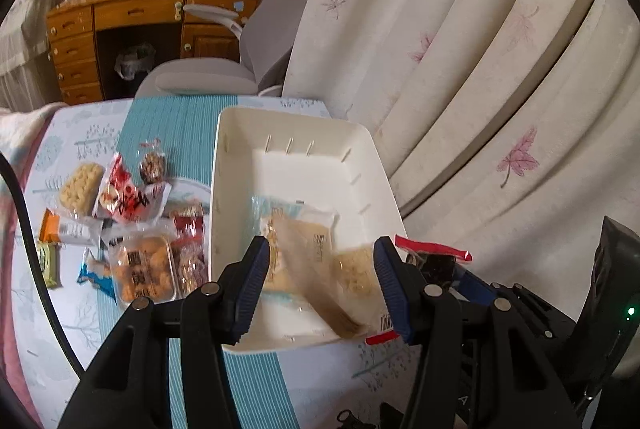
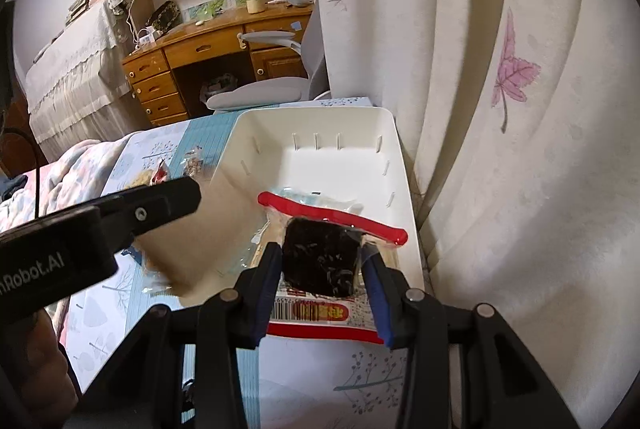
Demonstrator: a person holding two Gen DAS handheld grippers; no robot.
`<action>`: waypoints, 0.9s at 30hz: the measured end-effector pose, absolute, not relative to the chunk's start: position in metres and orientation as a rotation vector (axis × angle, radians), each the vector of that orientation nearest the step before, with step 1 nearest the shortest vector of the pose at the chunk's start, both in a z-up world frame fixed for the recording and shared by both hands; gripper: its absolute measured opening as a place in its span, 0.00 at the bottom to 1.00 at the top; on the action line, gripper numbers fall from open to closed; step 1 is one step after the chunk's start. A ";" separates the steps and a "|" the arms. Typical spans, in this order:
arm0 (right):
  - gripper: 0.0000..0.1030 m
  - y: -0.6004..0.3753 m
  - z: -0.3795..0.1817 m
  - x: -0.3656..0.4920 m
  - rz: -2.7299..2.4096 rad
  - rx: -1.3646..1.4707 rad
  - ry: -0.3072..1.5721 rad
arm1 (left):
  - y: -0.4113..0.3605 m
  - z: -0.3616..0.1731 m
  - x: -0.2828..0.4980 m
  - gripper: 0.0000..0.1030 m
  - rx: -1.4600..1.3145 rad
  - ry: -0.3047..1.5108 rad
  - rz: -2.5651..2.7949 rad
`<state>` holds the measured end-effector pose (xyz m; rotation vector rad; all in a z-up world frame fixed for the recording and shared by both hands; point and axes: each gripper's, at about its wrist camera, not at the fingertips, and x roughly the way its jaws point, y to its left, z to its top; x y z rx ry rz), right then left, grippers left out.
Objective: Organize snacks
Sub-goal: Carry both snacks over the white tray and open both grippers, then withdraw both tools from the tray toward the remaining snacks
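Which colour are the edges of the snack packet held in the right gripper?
Red, on the snack packet with a dark filling; the right wrist view shows it best.

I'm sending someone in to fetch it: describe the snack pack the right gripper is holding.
Find the white bin on the blue tablecloth beside the curtain. Over its near right corner the right gripper clamps a clear packet with red edges holding a dark, near-black block. The packets lying in the bin are pale; this one alone is dark and red-trimmed.
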<state>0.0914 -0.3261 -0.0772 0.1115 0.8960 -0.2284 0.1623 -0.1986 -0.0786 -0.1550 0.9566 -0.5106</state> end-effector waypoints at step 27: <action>0.60 -0.301 -0.112 0.100 -0.179 0.236 1.012 | -0.117 -0.114 0.158 0.70 -0.184 1.115 -0.277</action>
